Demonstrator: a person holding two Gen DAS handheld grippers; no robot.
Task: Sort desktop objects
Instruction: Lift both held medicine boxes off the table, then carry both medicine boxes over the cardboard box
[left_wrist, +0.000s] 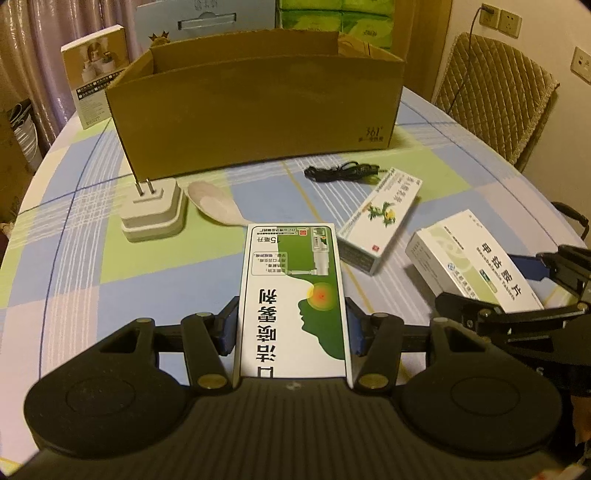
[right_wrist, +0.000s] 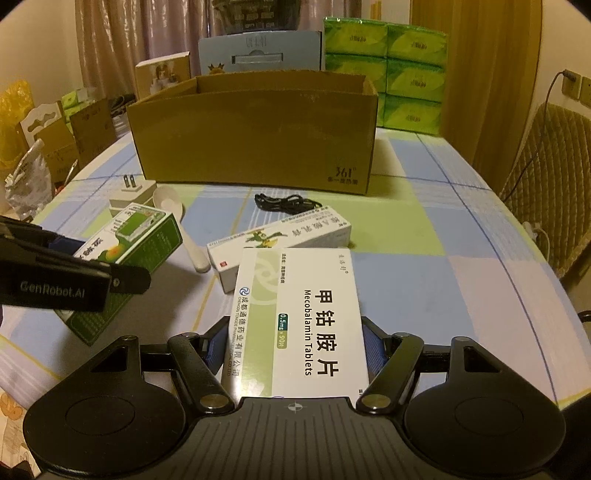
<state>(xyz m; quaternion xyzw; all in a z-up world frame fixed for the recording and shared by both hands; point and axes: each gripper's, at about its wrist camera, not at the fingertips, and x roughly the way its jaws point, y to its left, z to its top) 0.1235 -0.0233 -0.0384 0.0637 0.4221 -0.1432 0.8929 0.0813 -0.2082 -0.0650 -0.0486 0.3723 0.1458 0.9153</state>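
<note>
— Both tongs are loaded. Left gripper has its blue pads pinching the long sides of a tall white-and-green spray box printed with a green head silhouette, an orange-red spot at the throat and large black Chinese characters.

— And on the other side?

— Right gripper is clamped on a flat white and pale-green carton marked "Mecobalamin Tablets", with a small green 0.5 mg label. Both boxes sit low over the blue, green and lilac checked tablecloth.

— What lies ahead, left to right?

— A white wall charger, prongs up; just beside it a white plastic spoon; then a coiled black cable; then a long white ointment box with a green-and-yellow plant motif, lying askew. Behind them all stands an open brown cardboard box stamped 361°.
</note>
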